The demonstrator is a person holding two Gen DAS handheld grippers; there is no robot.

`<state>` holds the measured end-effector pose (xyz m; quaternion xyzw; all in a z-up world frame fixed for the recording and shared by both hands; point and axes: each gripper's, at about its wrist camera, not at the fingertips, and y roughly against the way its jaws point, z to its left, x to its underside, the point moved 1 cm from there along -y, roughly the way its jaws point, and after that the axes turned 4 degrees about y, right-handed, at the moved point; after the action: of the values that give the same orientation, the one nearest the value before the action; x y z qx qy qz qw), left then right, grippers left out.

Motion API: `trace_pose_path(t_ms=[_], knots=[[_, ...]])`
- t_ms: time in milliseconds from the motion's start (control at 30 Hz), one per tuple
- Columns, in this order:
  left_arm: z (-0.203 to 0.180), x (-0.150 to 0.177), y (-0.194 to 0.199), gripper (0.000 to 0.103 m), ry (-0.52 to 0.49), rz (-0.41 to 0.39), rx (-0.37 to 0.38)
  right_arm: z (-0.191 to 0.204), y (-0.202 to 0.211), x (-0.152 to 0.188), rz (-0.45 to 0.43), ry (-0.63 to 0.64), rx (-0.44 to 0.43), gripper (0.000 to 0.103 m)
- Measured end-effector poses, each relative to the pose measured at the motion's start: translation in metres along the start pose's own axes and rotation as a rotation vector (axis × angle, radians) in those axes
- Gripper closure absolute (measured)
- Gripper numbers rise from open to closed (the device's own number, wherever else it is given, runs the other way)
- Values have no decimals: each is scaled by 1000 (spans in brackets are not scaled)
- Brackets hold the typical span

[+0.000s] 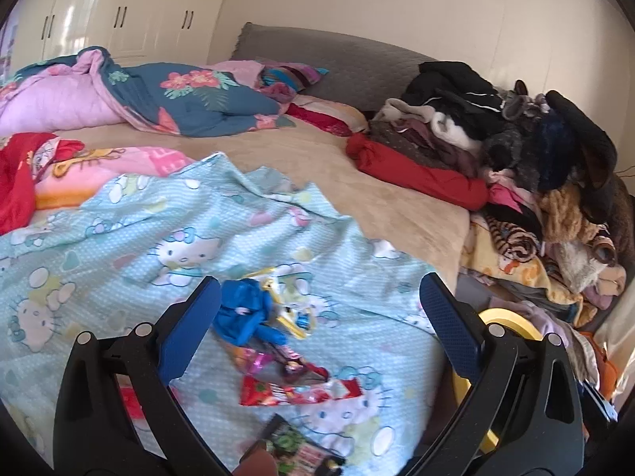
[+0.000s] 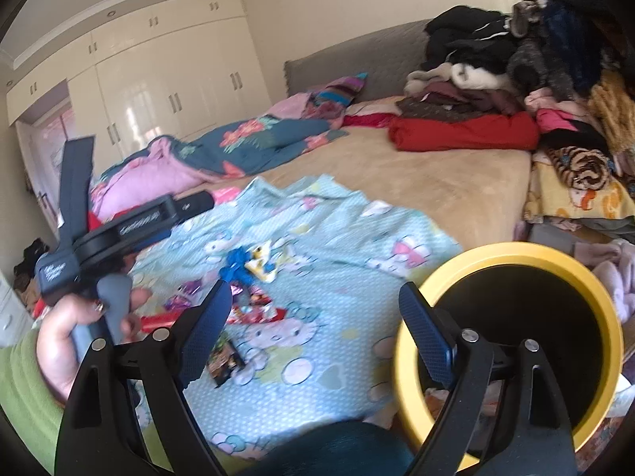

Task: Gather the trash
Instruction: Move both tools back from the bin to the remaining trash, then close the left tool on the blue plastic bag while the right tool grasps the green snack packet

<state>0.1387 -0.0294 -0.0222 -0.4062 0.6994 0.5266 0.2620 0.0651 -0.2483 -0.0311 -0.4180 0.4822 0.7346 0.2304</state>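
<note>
Several bits of trash lie on the light blue cat-print blanket (image 1: 119,246): a crumpled blue wrapper (image 1: 242,313), a yellow-white wrapper (image 1: 291,311), a pink one (image 1: 278,357), a red wrapper (image 1: 297,390) and a dark green packet (image 1: 301,452). My left gripper (image 1: 320,283) hangs open over them, the blue wrapper just inside its left finger, untouched. My right gripper (image 2: 315,289) is open and holds nothing; the blue wrapper (image 2: 238,265), red wrapper (image 2: 254,313) and dark packet (image 2: 224,359) lie ahead of its left finger. A yellow bin (image 2: 512,261) with a black inside stands behind its right finger.
A hand (image 2: 59,341) at the left holds the left gripper's body (image 2: 119,230). Piled clothes (image 1: 516,150) cover the bed's right side, and a floral quilt (image 1: 190,99) lies at the back left. The bin's rim (image 1: 512,317) shows beside the bed. White wardrobes (image 2: 158,91) line the far wall.
</note>
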Motion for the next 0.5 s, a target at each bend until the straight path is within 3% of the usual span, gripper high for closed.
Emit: trace_pose_path(t_ms=[267, 500], knots=[[27, 0, -11, 11, 15, 14, -38, 26, -30, 16, 89, 27, -71, 19], [44, 6, -26, 11, 13, 47, -68, 34, -54, 27, 158, 40, -83, 19]])
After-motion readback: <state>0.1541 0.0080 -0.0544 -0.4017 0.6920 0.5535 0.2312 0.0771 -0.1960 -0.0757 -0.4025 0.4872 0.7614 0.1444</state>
